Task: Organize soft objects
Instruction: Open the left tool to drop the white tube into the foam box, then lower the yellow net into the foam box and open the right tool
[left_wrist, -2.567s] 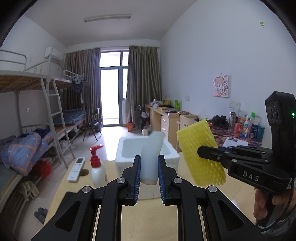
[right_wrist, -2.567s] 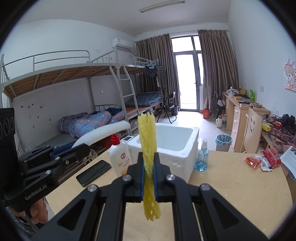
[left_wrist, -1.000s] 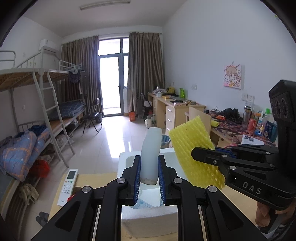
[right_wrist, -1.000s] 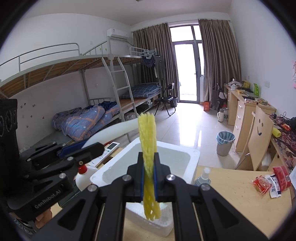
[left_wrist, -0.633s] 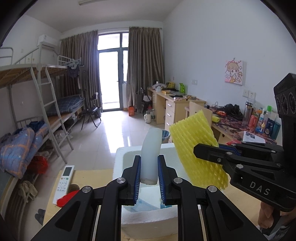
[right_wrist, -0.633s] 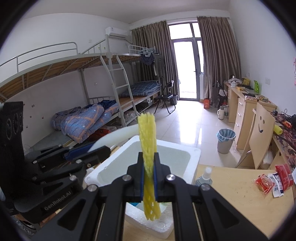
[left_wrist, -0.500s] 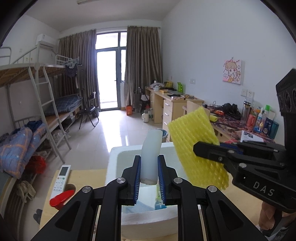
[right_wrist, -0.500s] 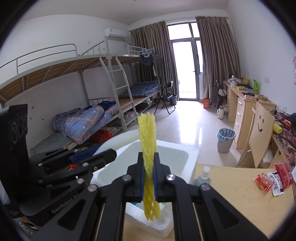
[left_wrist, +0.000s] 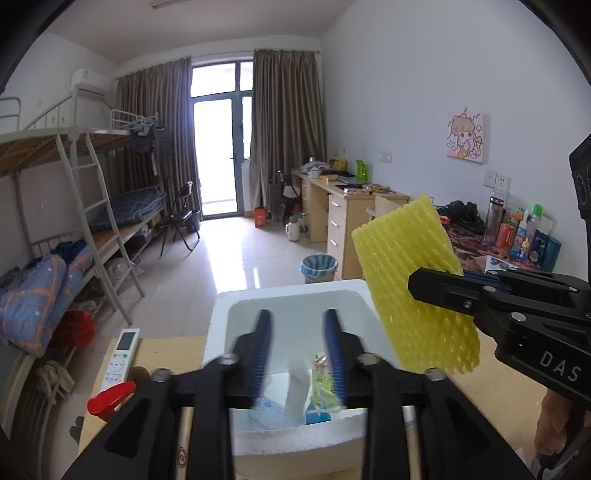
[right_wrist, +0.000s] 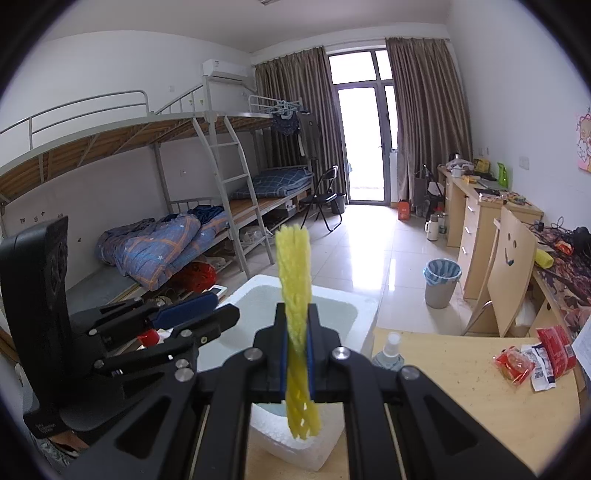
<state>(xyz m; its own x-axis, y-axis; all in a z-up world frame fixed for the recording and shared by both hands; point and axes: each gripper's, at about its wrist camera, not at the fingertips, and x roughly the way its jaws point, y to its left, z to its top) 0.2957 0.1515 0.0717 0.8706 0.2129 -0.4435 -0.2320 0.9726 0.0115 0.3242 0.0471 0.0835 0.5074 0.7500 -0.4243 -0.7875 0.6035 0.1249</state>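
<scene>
My left gripper (left_wrist: 297, 332) hovers over the white foam box (left_wrist: 288, 291). Its jaws are opening and nothing is pressed between the pads. The white foam sleeve (left_wrist: 297, 386) shows blurred below them, inside the box. My right gripper (right_wrist: 295, 325) is shut on a yellow foam net (right_wrist: 293, 280), which stands upright over the box's near rim (right_wrist: 365, 306). In the left wrist view the yellow foam net (left_wrist: 413, 280) hangs over the box's right edge, pinched by the right gripper (left_wrist: 417, 286). The left gripper (right_wrist: 218, 309) appears at the left in the right wrist view.
The box holds a blue mask (left_wrist: 269, 410) and several light packets. A remote control (left_wrist: 122, 354) and a red spray top (left_wrist: 110, 397) lie left of it. A small spray bottle (right_wrist: 388, 354) and red snack packets (right_wrist: 532, 358) sit on the wooden table (right_wrist: 461, 398).
The left jaws have spread apart and the white foam sleeve has slipped out of them down into the box. The right gripper still grips the yellow net in the same place.
</scene>
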